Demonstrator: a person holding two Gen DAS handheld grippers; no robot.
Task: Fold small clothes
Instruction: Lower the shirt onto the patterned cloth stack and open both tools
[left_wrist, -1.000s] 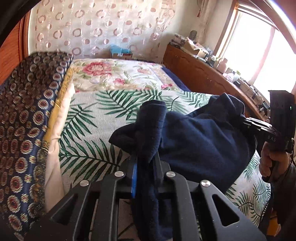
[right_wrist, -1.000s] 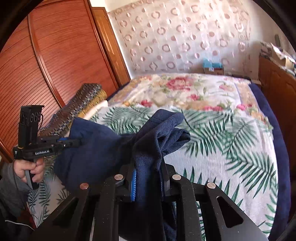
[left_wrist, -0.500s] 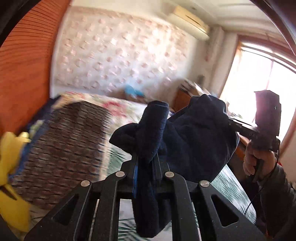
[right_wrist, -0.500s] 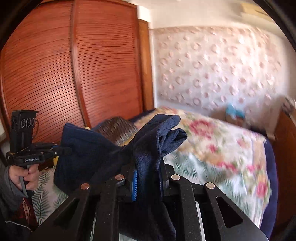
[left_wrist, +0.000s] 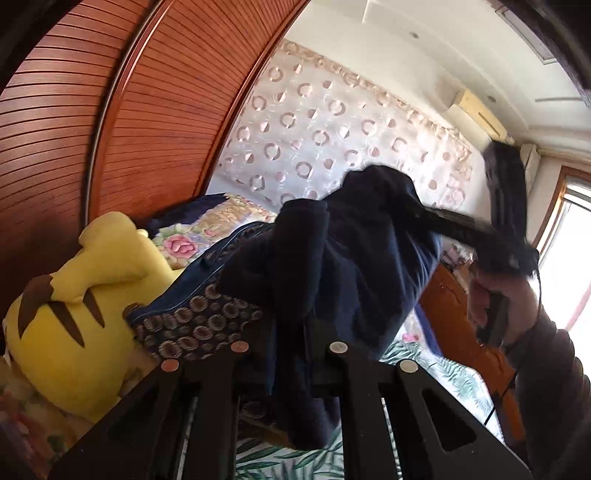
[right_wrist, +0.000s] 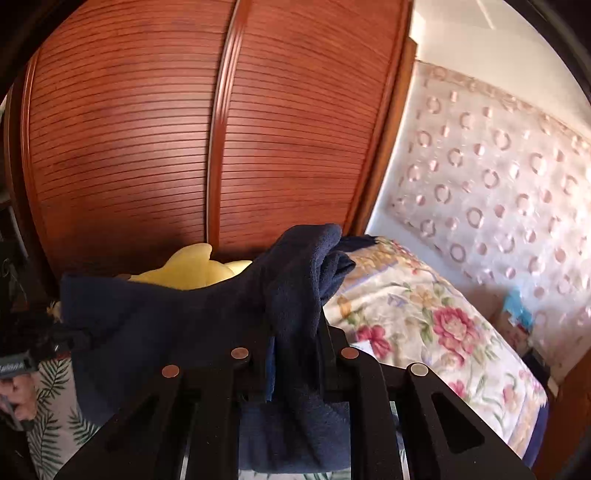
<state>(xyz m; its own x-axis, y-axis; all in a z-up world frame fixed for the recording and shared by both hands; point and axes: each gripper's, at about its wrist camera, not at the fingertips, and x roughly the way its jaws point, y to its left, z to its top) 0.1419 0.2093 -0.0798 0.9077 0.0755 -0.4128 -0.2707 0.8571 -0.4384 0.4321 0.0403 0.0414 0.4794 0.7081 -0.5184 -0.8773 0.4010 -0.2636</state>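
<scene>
A dark navy fleece garment (left_wrist: 362, 266) hangs in the air above the bed, stretched between both grippers. In the left wrist view my left gripper (left_wrist: 291, 332) is shut on a bunched edge of it, and cloth spills over and below the fingers. My right gripper (left_wrist: 417, 212) holds the far upper corner, with a hand and dark sleeve behind it. The right wrist view shows the right gripper (right_wrist: 295, 339) shut on a fold of the garment (right_wrist: 166, 325). From there the cloth runs left to the left gripper (right_wrist: 79, 338) at the frame's edge.
A slatted wooden wardrobe (right_wrist: 184, 147) fills the left and back. A yellow plush toy (left_wrist: 74, 302) and a navy patterned pillow (left_wrist: 199, 325) lie beside it on the bed. The bed's floral cover (right_wrist: 424, 317) spreads right. A wooden cabinet (left_wrist: 450, 306) stands under the window.
Both grippers have swung up and to the left with the garment still held, and both have rolled. The views now face the wardrobe and the plush toy rather than the bed's palm-leaf cover.
</scene>
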